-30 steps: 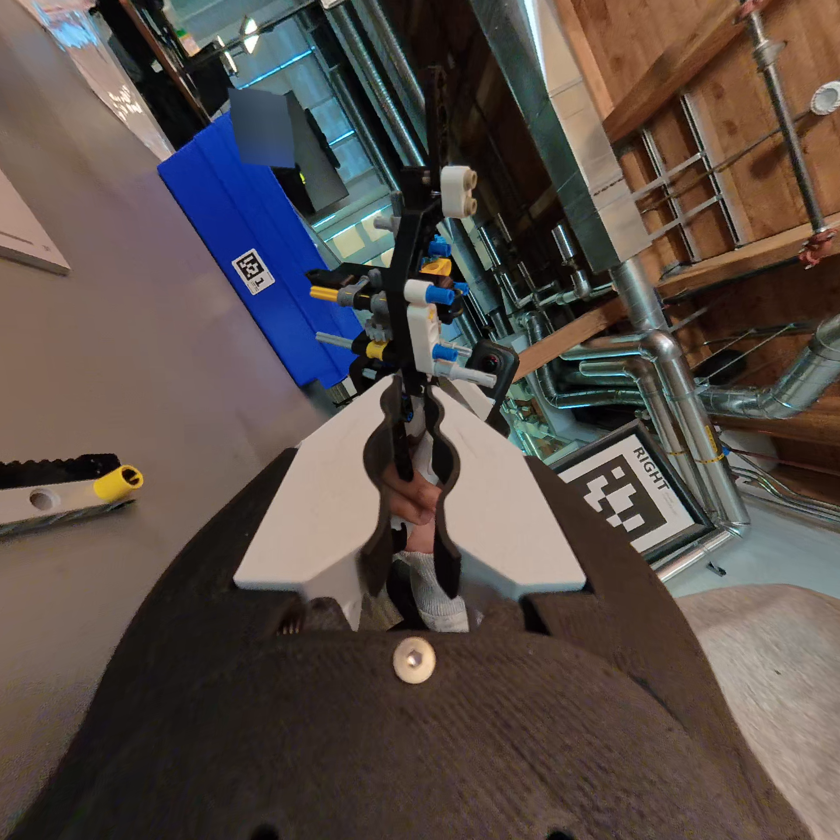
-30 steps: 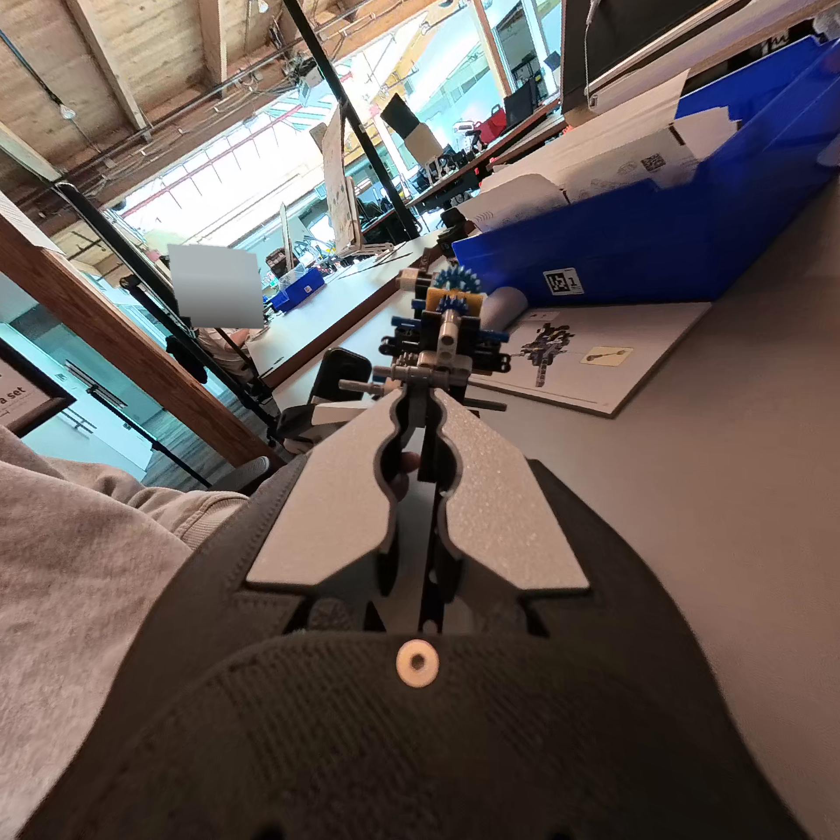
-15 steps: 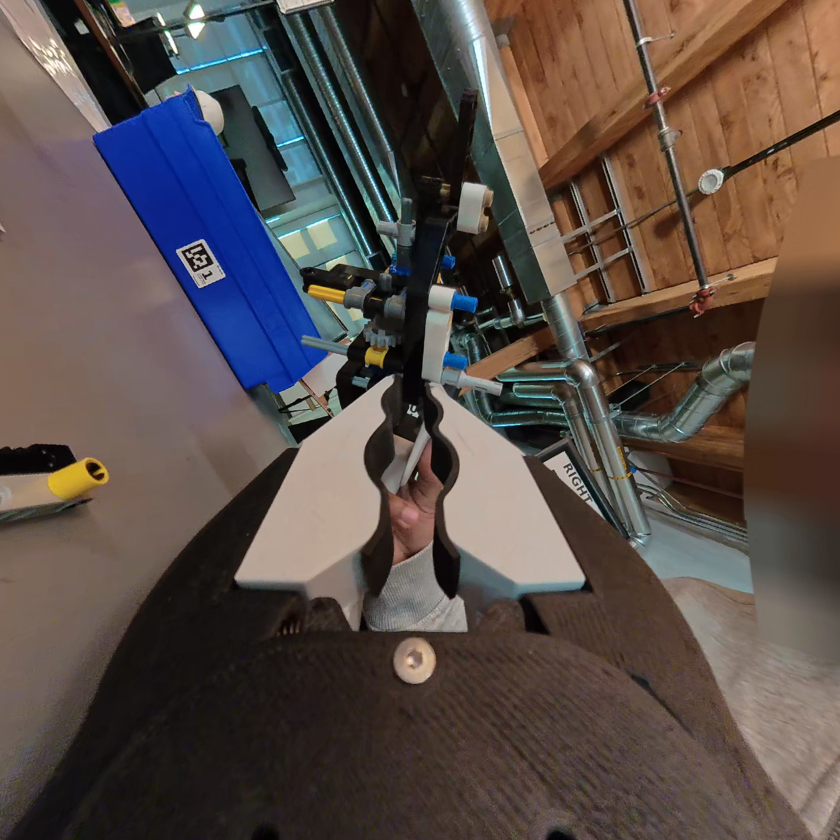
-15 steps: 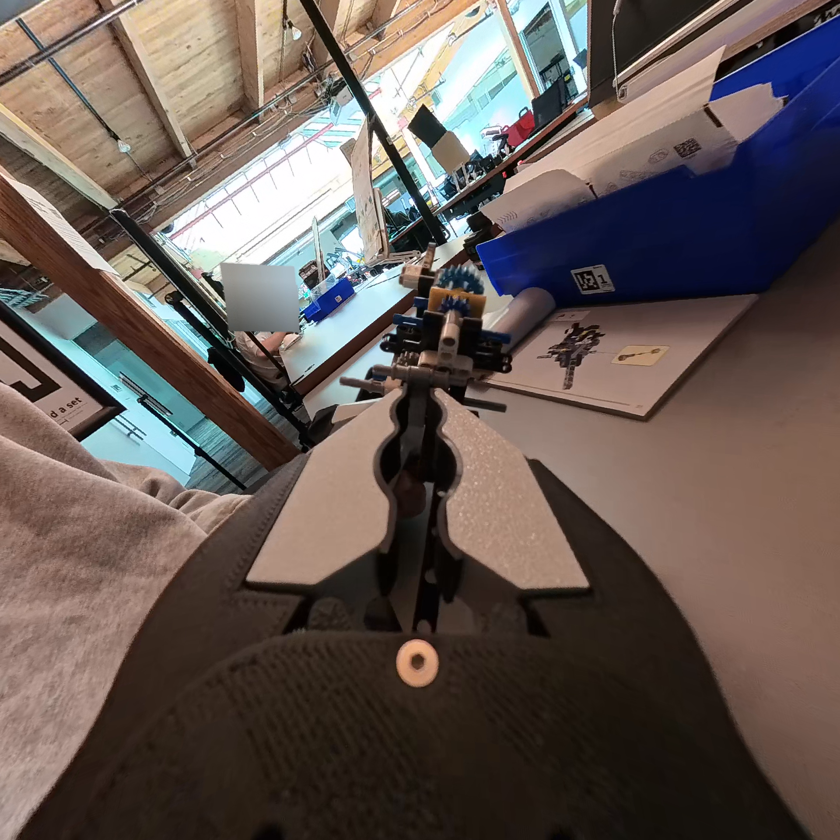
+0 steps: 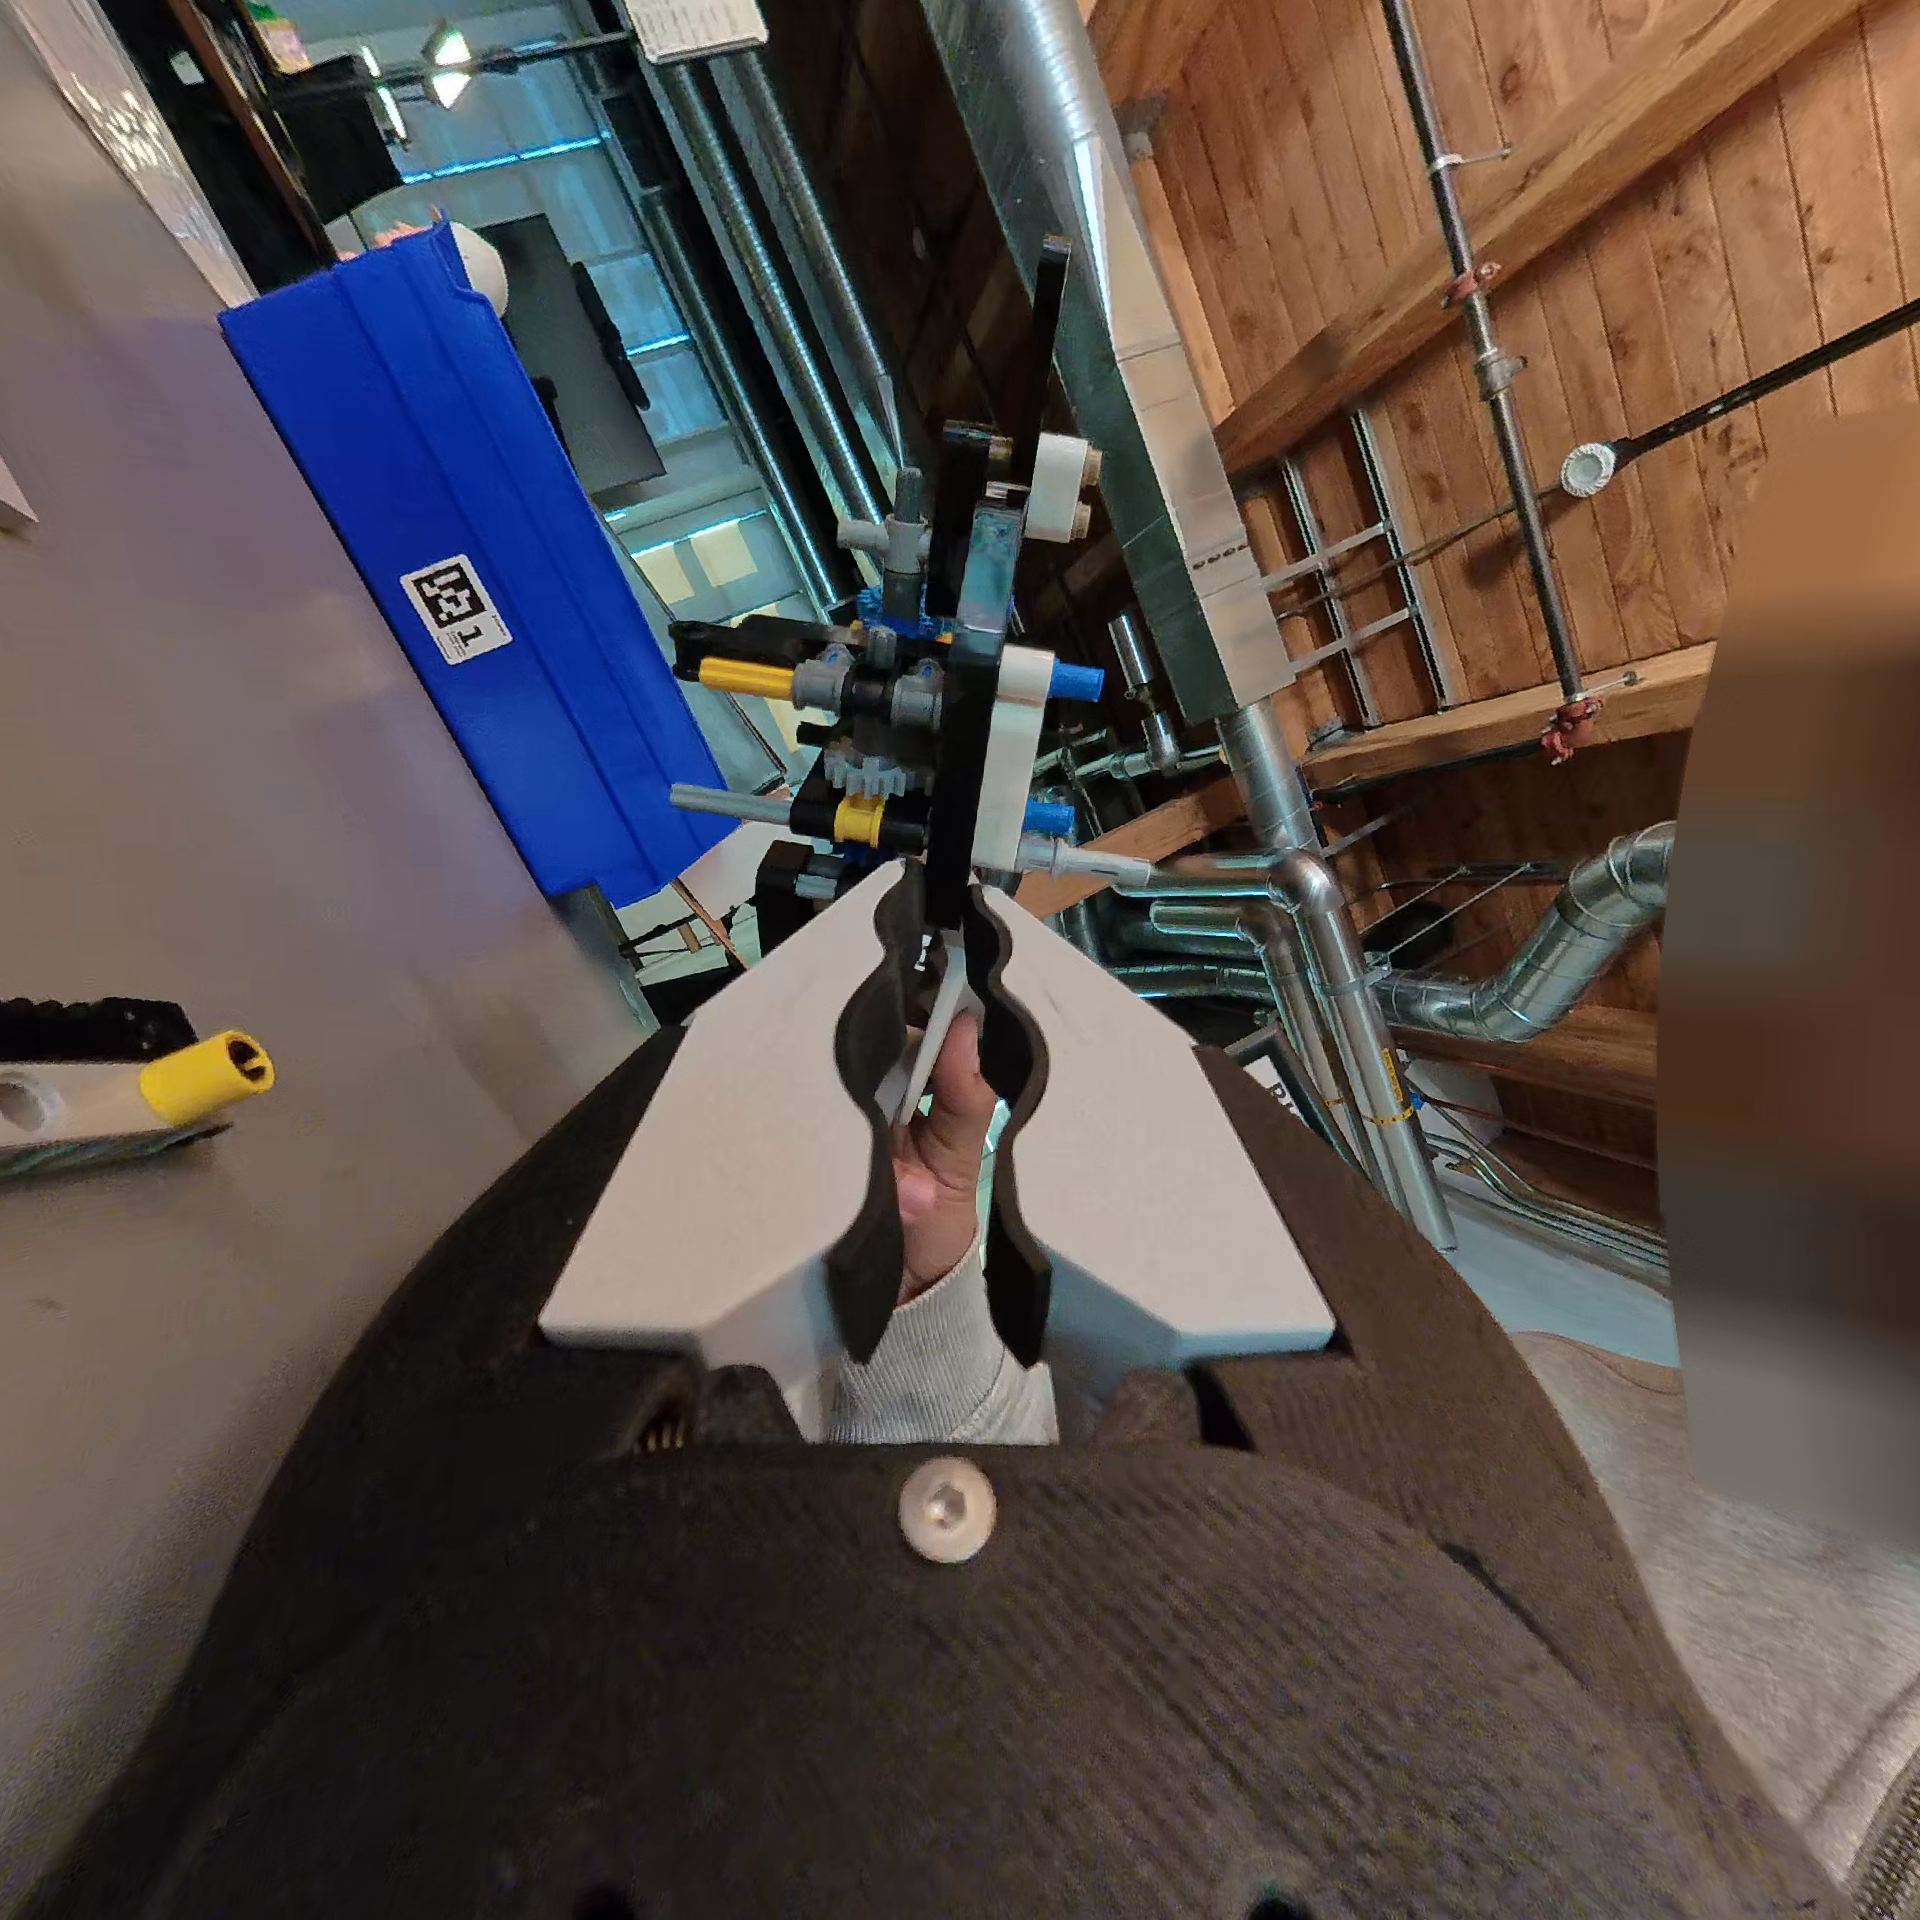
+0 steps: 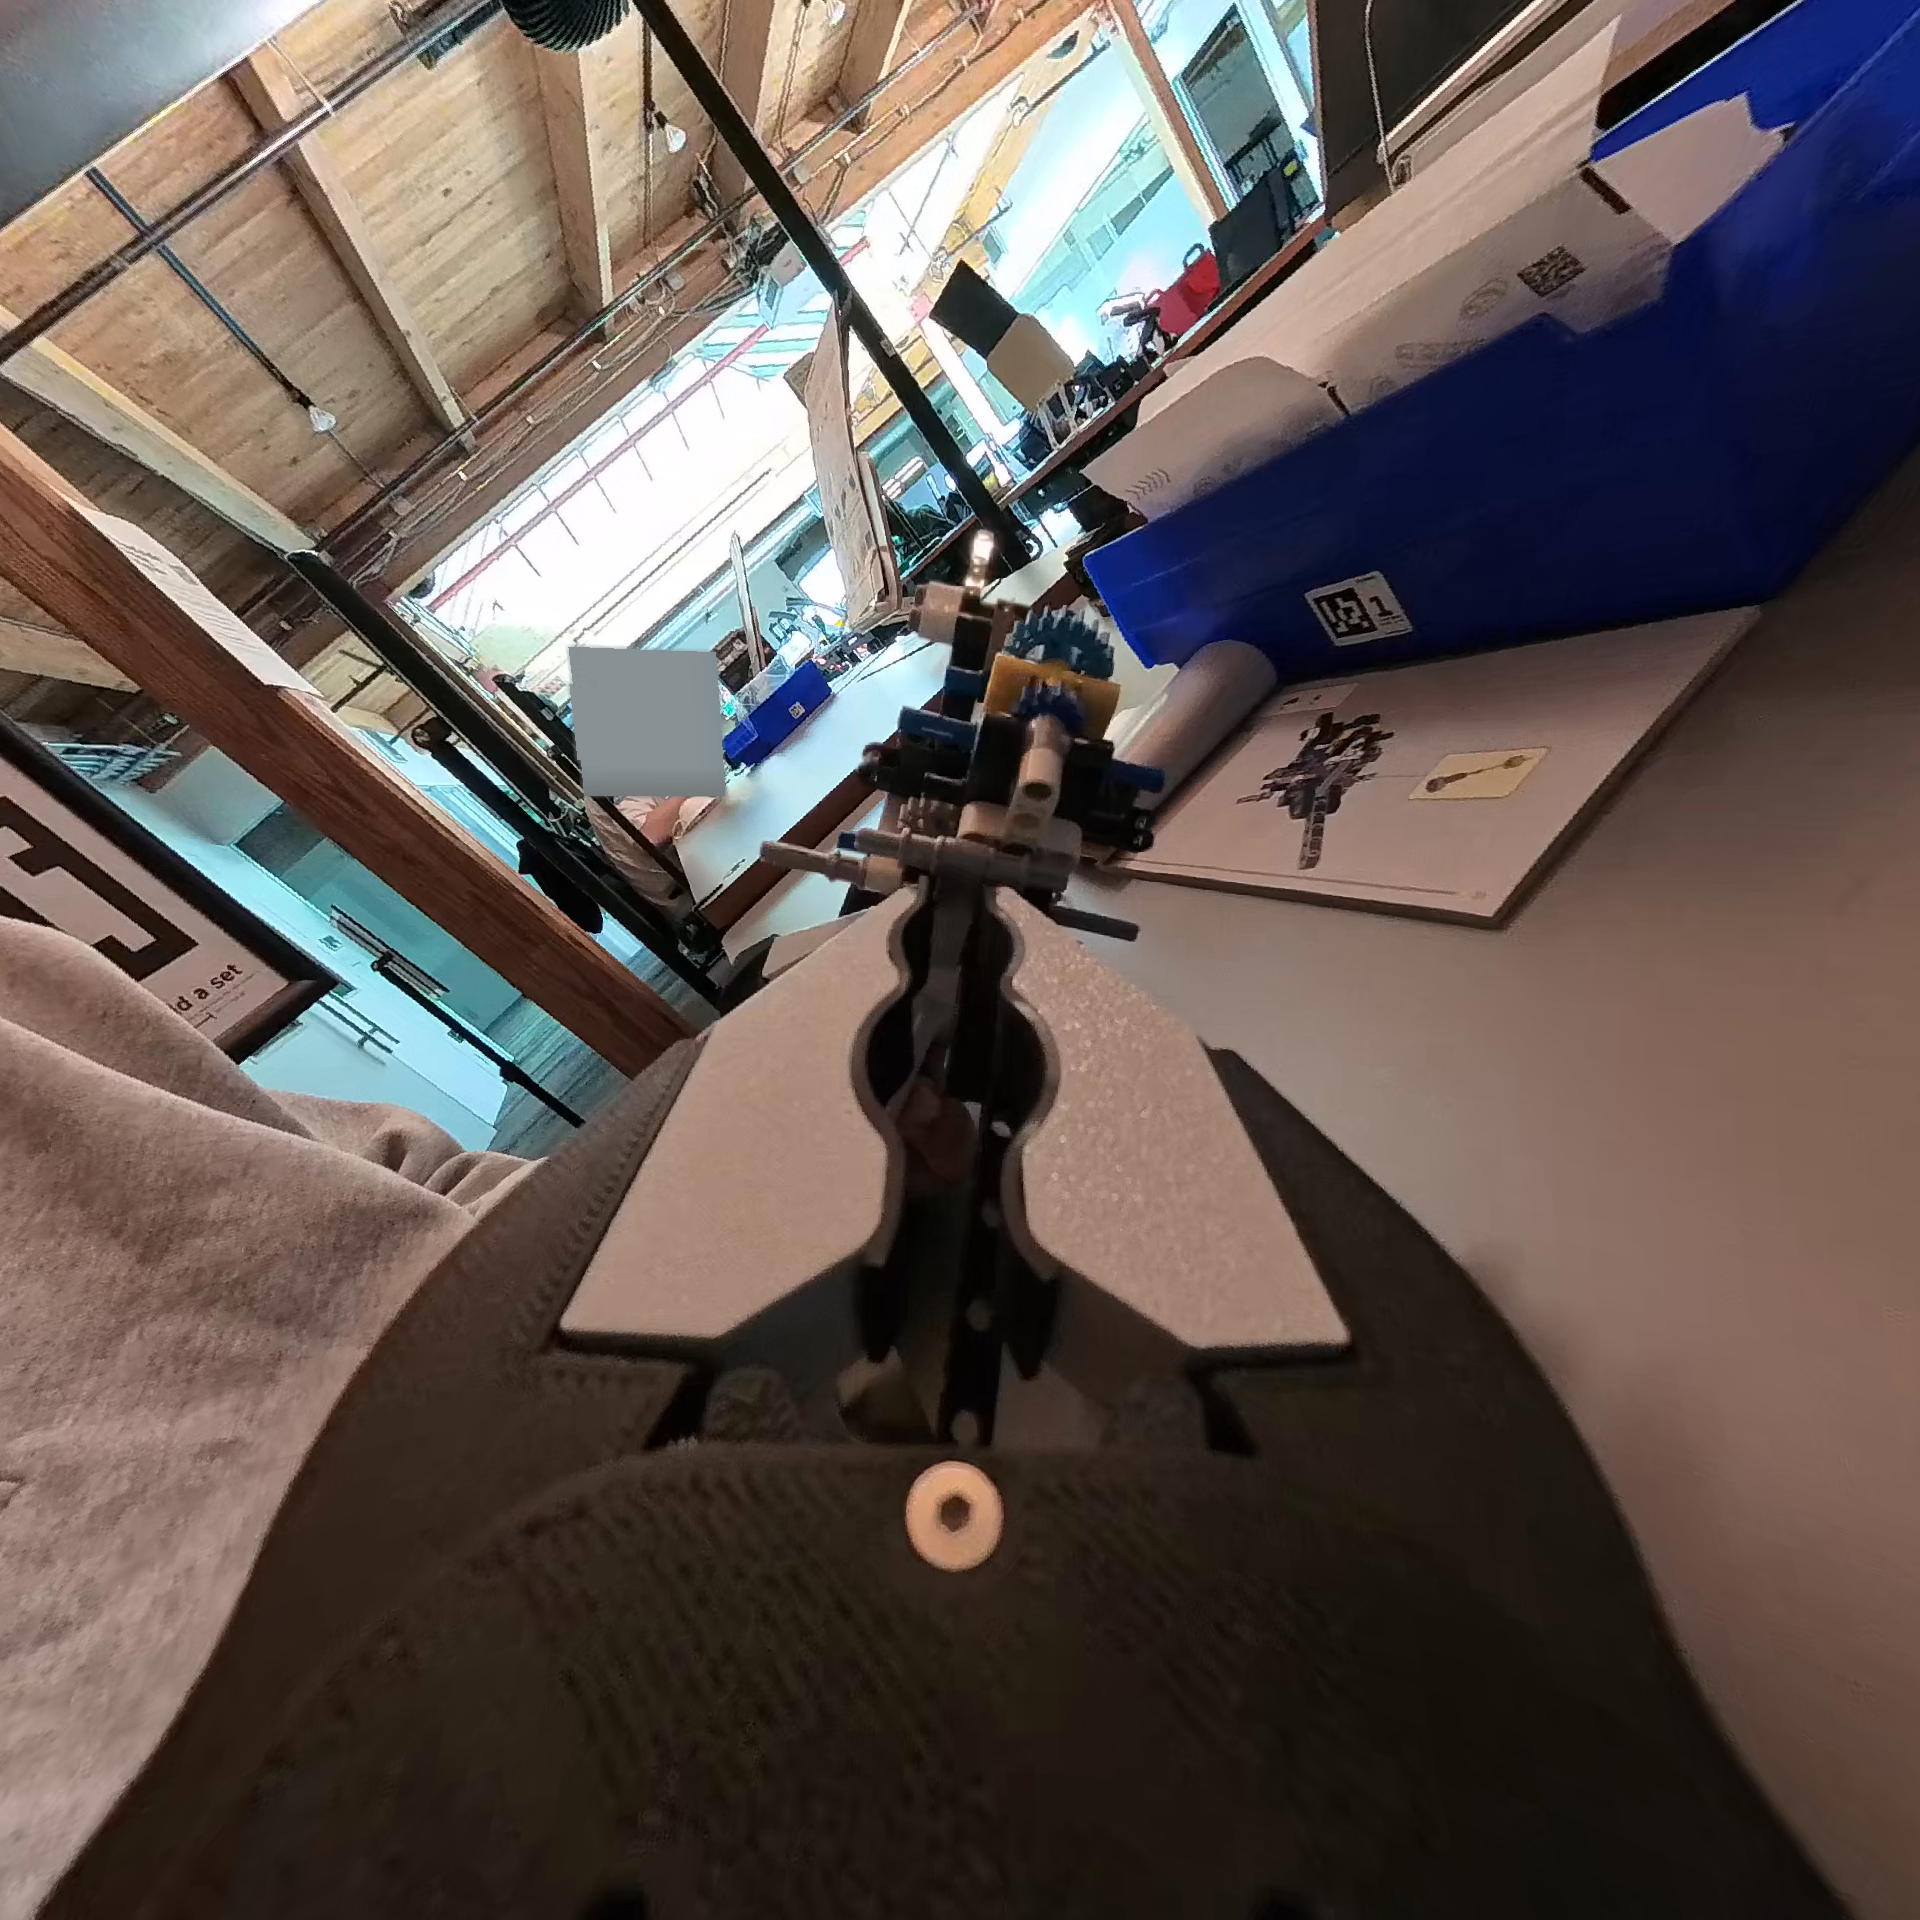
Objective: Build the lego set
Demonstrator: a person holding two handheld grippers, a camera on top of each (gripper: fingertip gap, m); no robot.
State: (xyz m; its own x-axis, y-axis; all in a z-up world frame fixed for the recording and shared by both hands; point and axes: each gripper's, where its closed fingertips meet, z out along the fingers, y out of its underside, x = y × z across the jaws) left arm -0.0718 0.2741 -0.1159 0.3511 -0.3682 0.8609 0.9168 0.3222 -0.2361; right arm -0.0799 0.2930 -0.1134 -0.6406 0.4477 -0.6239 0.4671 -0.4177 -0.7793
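The half-built lego assembly (image 5: 940,707) is held in the air above the bench (image 6: 1558,1143), pinched by both our grippers: the left gripper (image 5: 940,914) clamps its black beam and the right gripper (image 6: 951,904) its grey end. We should keep both grips firm and turn it slowly, sparing the protruding pins.

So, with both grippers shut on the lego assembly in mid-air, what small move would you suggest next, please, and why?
Probably lower the lego assembly toward the grey table. Both the left gripper and the right gripper are clamped on it, so neither is free to fetch the loose yellow-tipped piece lying there.
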